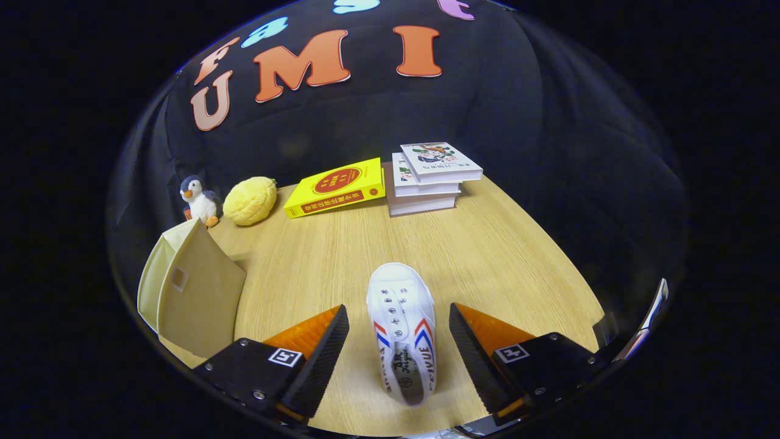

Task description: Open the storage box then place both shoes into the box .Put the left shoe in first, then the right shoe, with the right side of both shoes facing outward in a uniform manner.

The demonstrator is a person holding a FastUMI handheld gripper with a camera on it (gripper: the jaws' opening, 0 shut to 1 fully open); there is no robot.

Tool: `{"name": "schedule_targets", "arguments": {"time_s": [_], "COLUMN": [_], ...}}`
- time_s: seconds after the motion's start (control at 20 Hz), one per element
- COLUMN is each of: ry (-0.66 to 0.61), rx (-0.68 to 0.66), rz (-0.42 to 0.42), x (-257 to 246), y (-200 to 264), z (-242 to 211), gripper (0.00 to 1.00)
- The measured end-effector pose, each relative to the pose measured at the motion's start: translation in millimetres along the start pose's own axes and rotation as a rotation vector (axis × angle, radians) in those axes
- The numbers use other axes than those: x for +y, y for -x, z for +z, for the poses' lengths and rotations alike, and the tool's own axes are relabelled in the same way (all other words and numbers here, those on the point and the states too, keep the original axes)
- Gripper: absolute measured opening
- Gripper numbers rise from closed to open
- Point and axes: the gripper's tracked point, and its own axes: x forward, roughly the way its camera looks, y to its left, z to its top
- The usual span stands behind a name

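Gripper view: white shoe (401,329) lies between the released, spread fingers (321,343), touching neither.

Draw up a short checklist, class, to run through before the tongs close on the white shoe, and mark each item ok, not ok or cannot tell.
1. Tongs open wide enough for the shoe: ok, the jaws stand apart on either side of it.
2. White shoe centred between the fingers: ok, with bare table on both sides.
3. Shoe touched by either finger: not ok yet, both are apart from it.
4. This is the left shoe: cannot tell.
5. Storage box open: cannot tell, the beige box stands beside the left finger.
6. Books, yellow book and toys clear of the shoe: ok, they lie far beyond it.
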Motion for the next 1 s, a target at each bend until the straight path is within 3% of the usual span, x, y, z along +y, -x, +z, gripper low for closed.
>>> {"name": "schedule_targets", "arguments": {"time_s": [0.2,0.4,0.8,1.0], "ry": [0.048,0.056,0.094,0.099], "rx": [0.058,0.120,0.205,0.224], "rz": [-0.004,0.027,0.098,0.148], "x": [-19,-22,-14,-7], "y": [-11,-22,-43,-46], "z": [-23,-46,-72,-76], "gripper": [0.97,0.88,0.59,0.37]}}
